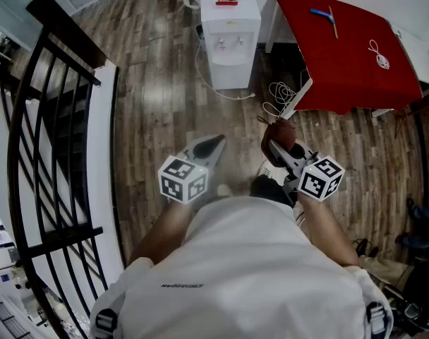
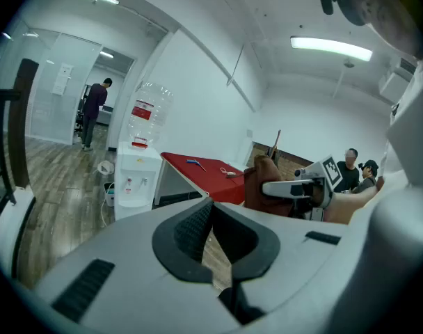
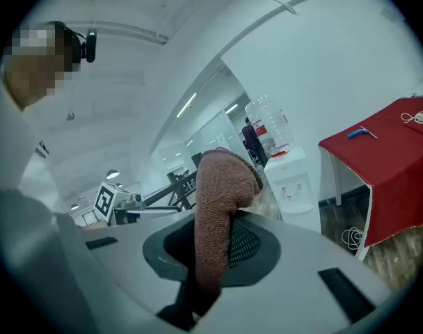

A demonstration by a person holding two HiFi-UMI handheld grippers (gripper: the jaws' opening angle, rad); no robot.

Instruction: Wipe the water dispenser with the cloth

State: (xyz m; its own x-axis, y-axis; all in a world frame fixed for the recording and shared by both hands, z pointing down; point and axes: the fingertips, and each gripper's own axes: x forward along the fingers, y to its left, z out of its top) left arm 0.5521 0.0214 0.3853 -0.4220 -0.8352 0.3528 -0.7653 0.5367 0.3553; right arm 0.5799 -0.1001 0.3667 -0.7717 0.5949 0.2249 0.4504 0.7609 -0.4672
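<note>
The white water dispenser (image 1: 230, 37) stands on the wood floor well ahead of me, with a clear bottle (image 2: 147, 117) on top. It also shows in the left gripper view (image 2: 136, 179) and the right gripper view (image 3: 295, 183). My right gripper (image 1: 274, 145) is shut on a brown cloth (image 1: 279, 134), which sticks up between its jaws (image 3: 218, 193). My left gripper (image 1: 216, 144) is held beside it, to the left. Its jaws meet at the tips with nothing between them (image 2: 211, 221). Both grippers are far short of the dispenser.
A table under a red cover (image 1: 348, 48) stands right of the dispenser, with a blue tool (image 1: 324, 16) and a white cord (image 1: 379, 55) on it. Coiled cables (image 1: 278, 94) lie on the floor. A black railing (image 1: 52, 119) runs along my left. People stand far off (image 2: 93, 110).
</note>
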